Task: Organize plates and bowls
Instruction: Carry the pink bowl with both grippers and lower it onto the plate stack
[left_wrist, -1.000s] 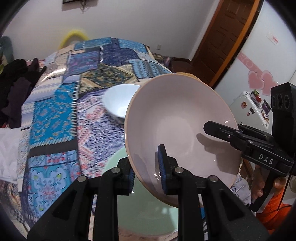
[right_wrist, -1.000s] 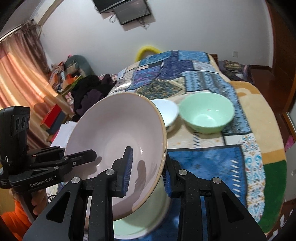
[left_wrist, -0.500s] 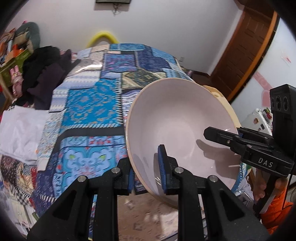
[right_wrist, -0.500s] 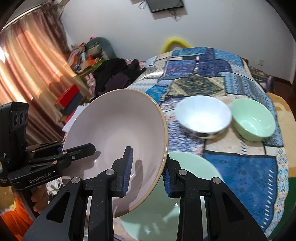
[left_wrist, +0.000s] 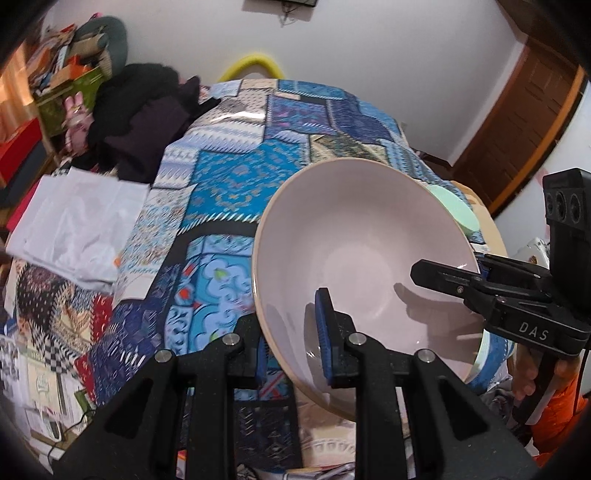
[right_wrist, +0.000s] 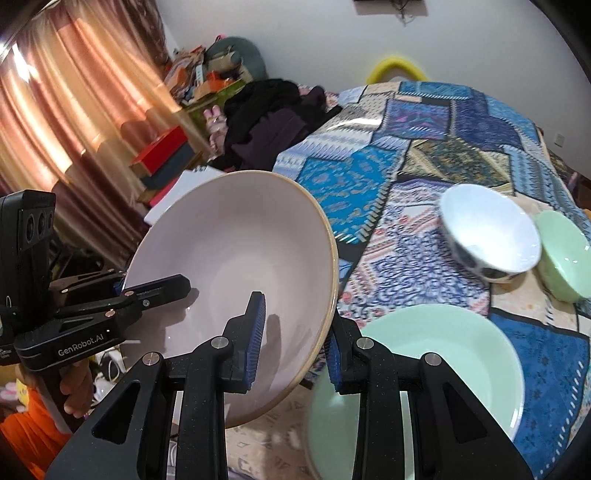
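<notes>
The tabletop (right_wrist: 461, 147), under a blue patchwork cloth (left_wrist: 229, 177), fills most of both views; I see dark clothing (left_wrist: 147, 110) heaped at its far left edge, folded white fabric (left_wrist: 74, 221) beside that, and orange curtains (right_wrist: 74, 92) beyond.

The large pink bowl (left_wrist: 362, 258), tan at the rim, is the biggest task piece. I hold it tilted in the air above the near edge of the tabletop, its open side turned toward both cameras. My left gripper (left_wrist: 291, 339) pinches its rim on the left side, one blue pad inside the bowl and the other against the outer wall. My right gripper (right_wrist: 295, 339) pinches the opposite rim in the same way, one pad inside, one outside. Each gripper also appears in the other's view, reaching in over the far rim.

The pale green plate (right_wrist: 443, 369) lies flat on the cloth at the near edge, just right of the pink bowl and partly hidden behind my right gripper.

The white bowl (right_wrist: 491, 232), dark-patterned on its outside, stands farther back on the cloth.

The small green bowl (right_wrist: 561, 251) stands just to the right of the white bowl; whether their rims touch I cannot tell.
</notes>
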